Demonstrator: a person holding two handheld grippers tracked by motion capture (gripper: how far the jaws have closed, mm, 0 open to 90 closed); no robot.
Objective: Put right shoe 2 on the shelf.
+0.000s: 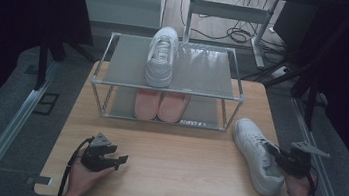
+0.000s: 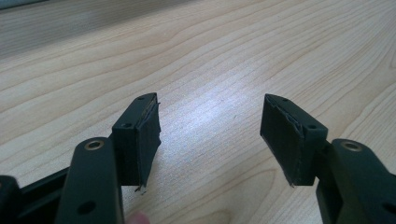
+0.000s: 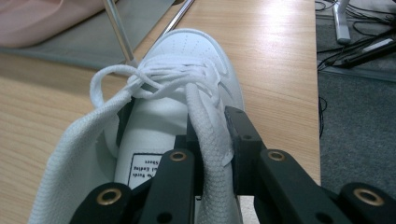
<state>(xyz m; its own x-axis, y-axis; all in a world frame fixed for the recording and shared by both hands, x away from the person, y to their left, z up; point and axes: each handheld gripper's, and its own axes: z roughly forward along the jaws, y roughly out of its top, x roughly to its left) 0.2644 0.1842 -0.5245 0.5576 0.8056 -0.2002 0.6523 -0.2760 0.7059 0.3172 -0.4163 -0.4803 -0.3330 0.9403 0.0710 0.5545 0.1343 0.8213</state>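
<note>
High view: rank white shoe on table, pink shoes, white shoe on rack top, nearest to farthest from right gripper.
From the right gripper:
1. white shoe on table, in its jaws, right edge.
2. pink shoes, lower shelf, centre.
3. white shoe on rack top, top shelf, farthest back.

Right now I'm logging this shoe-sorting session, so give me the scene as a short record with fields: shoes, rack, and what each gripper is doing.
table shoe: white sneaker on the wooden table, right of the rack
right gripper: jaws closed on that sneaker's side wall at the collar, one jaw inside, one outside
left gripper: jaws open, nothing between them, over bare table
rack: two-tier metal frame at the table's far side
top shelf: matching white sneaker
lower shelf: pink pair, side by side
</note>
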